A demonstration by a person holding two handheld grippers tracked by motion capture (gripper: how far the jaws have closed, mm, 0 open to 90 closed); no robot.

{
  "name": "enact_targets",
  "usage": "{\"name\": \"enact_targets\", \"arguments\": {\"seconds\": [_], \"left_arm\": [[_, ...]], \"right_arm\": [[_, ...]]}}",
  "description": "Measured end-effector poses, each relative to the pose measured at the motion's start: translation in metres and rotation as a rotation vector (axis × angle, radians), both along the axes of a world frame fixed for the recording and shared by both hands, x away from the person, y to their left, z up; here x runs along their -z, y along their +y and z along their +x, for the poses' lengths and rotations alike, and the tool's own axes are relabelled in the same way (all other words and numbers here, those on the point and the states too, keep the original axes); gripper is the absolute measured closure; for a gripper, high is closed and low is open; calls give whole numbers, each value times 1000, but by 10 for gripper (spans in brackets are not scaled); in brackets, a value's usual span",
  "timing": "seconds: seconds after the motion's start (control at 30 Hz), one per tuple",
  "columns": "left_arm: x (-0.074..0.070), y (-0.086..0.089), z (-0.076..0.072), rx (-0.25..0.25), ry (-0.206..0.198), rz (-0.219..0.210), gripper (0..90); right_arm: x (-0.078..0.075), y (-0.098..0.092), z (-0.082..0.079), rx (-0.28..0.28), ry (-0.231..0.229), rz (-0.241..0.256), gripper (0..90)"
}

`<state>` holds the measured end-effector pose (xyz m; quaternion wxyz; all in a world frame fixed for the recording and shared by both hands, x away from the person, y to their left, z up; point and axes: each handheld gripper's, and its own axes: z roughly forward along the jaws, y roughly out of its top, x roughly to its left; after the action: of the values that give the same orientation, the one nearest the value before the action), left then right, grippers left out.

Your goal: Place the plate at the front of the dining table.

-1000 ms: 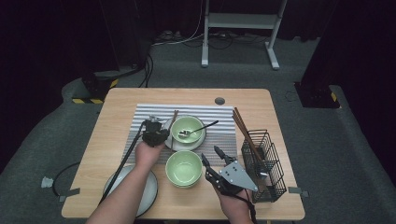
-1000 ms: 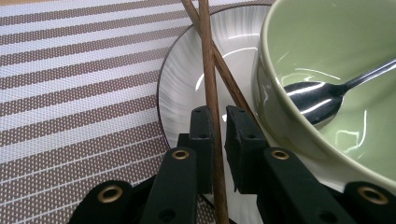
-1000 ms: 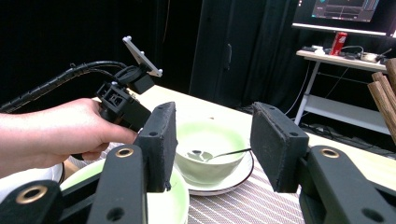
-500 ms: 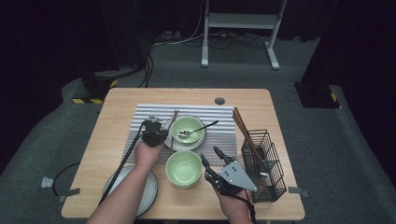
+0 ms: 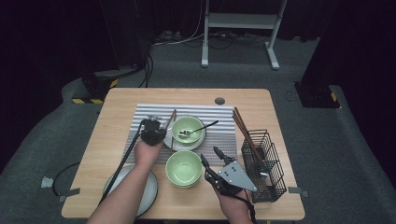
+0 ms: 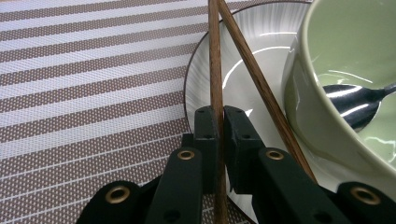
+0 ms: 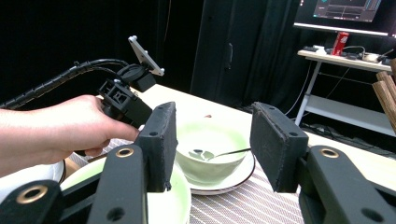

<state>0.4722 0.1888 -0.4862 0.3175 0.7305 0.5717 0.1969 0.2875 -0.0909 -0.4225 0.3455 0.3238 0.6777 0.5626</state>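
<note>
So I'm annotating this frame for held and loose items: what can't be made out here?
- Second chopstick: left gripper view; its lower end passes behind the jaws, so grip on it is unclear; the first chopstick is clamped.
- Spoon handle: cut off by the frame edge.
- Wire basket contents: high view, too small and dark.

Two green bowls are sitting on the table: the far bowl [image 5: 187,129] and the near bowl [image 5: 184,167]. Two plates are lying there too: a small plate [image 5: 198,144] under the far bowl and a larger grey plate [image 5: 145,193] at the near left corner. One spoon [image 5: 200,129] is resting in the far bowl. One striped placemat [image 5: 219,122] is covering the middle. One wire basket [image 5: 264,164] is standing at the right. Two chopsticks [image 6: 214,60] are showing by the small plate, and several more chopsticks [image 5: 245,129] are leaning from the basket, too bunched to count.
</note>
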Motion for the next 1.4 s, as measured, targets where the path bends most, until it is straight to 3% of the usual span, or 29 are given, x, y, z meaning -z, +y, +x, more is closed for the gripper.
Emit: {"name": "enact_targets", "arguments": {"seconds": [0.57, 0.67, 0.93, 1.4], "left_arm": [[1, -5, -4, 57, 15, -33, 769], [2, -5, -6, 69, 21, -23, 760], [0, -2, -9, 71, 19, -34, 737], [-2, 3, -14, 86, 14, -52, 770]], "right_arm": [[0, 1, 0, -2, 1, 1, 510], [0, 2, 0, -5, 1, -2, 510], [1, 3, 0, -8, 5, -2, 511], [2, 5, 0, -11, 4, -8, 511]]}}
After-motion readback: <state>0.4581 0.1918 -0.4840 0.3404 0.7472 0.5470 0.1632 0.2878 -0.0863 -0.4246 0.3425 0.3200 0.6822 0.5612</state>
